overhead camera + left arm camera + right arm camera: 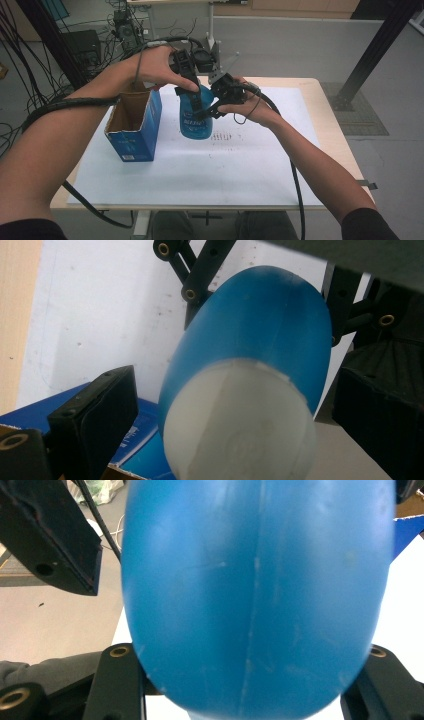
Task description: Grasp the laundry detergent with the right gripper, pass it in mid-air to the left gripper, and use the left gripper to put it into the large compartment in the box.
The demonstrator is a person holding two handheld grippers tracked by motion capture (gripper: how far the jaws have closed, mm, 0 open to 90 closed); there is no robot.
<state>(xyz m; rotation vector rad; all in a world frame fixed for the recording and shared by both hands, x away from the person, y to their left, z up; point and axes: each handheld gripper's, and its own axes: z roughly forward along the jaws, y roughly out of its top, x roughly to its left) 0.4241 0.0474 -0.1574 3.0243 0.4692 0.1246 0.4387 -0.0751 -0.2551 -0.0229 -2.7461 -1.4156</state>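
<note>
From the high view, my two forearms are coming in from the 6 o'clock edge and meeting over the far middle of the desk [320,150], which is covered by a white sheet [240,170]. Right hand first: the right tongs [207,111] are clamping the blue bottle [196,120] from its 3 o'clock side, jaws closed in as far as the body lets them. In the right gripper view that blue body [255,600] is sitting squarely between the two jaws, pressed on both sides.

The left tongs [196,97] are coming down on the same bottle from about 11 o'clock, up at the cap end. In the left gripper view the pale white cap [240,425] is sitting between the jaws, with the blue body [260,335] running away behind it. I'm seeing a gap on the left jaw's side, so I honestly can't tell whether they're gripping or just straddling.

The bottle is being held upright, with its base at or just above the sheet, I can't tell which. Just beside it, at 9 o'clock, the open blue carton [135,125] is standing with its top flaps up.
</note>
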